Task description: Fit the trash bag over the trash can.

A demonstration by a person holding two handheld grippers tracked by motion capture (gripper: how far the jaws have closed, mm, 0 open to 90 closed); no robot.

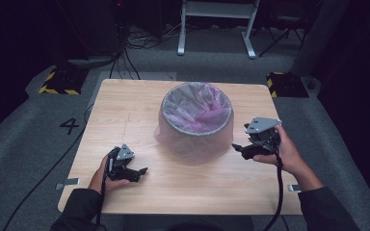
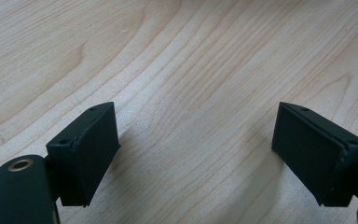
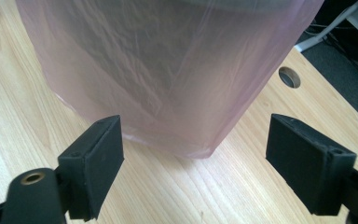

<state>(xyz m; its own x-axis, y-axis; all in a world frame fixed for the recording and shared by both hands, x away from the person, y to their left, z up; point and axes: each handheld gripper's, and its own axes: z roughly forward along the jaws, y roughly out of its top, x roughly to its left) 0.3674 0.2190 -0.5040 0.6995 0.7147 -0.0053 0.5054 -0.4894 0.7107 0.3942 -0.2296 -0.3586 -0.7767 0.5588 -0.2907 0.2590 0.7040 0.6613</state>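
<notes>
High view, table (image 1: 125,110): a light wooden top with rounded corners, standing on grey carpet.
High view, bin (image 1: 197,120): a round waste bin stands upright near the middle of the table, a little toward the far edge; a pink translucent bag (image 1: 188,149) lines it, folds over the rim and hangs loosely down the outside to the tabletop.
High view, left gripper (image 1: 137,172): held low at the near left of the table, jaws pointing right toward the bin's base, well apart from the bin; a grey three-cornered plate sits on top and a cable trails back to the near edge.
High view, left hand (image 1: 107,174): wraps the gripper body from behind, dark sleeve entering from the bottom.
High view, right gripper (image 1: 237,148): held just right of the bin, jaws pointing left at the bag's lower side, near it but not touching; grey plate on top, cable dropping toward the near edge.
High view, right hand (image 1: 284,151): grips the body from the right side.
High view, floor: the numeral 4 (image 1: 69,125) is marked left of the table, with yellow-and-black striped bases beyond its far corners.

Left gripper view, jaws: two black pads stand wide apart with nothing between them.
Left gripper view, tabletop (image 2: 191,70): bare wood grain lies under and beyond the pads.

Right gripper view, jaws: spread wide, holding nothing.
Right gripper view, bag (image 3: 168,70): the pink film over the bin's side rises just ahead of the pads, its bottom fold resting on the wood between and beyond them, apart from both.
Right gripper view, cable hole (image 3: 289,77): a round opening in the tabletop to the right of the bag.
</notes>
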